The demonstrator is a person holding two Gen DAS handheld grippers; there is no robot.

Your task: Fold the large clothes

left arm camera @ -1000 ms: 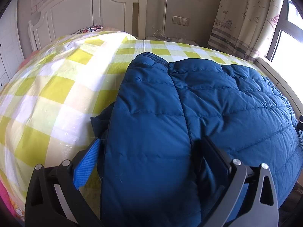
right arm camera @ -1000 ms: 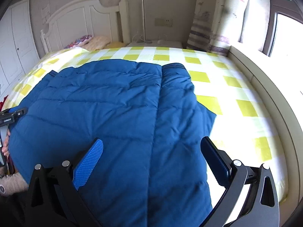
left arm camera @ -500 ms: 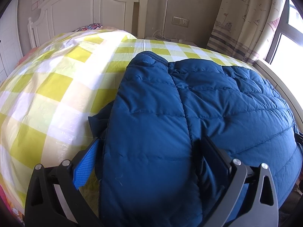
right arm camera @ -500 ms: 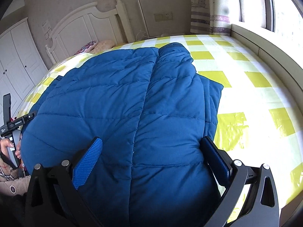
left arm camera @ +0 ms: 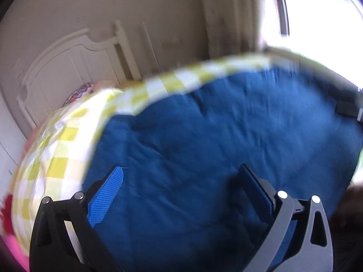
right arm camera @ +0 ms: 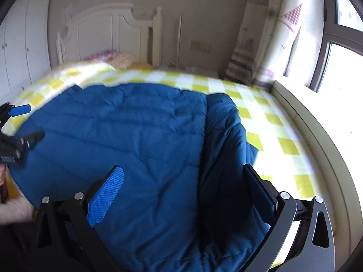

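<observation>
A large blue quilted down jacket [left arm camera: 204, 140] lies spread on a bed with a yellow-and-white checked cover [left arm camera: 68, 136]. My left gripper [left arm camera: 181, 188] is open over the jacket's near left part, its blue pads apart; this view is blurred. My right gripper [right arm camera: 183, 188] is open over the jacket's [right arm camera: 136, 131] near right part, where a folded sleeve panel [right arm camera: 226, 140] lies on top. The left gripper also shows at the left edge of the right wrist view [right arm camera: 15, 122]. The right gripper's finger shows at the right edge of the left wrist view [left arm camera: 347, 108].
A white headboard [right arm camera: 104, 31] and pillows [right arm camera: 113, 59] stand at the far end of the bed. A white wardrobe [right arm camera: 22, 40] is at the left. A curtain [right arm camera: 272, 34], a window [right arm camera: 340, 45] and a pale ledge [right arm camera: 317, 136] run along the right side.
Both grippers have swung and moved; the left wrist view now turns right across the jacket with strong blur, and the right wrist view has tipped up. Both stay open.
</observation>
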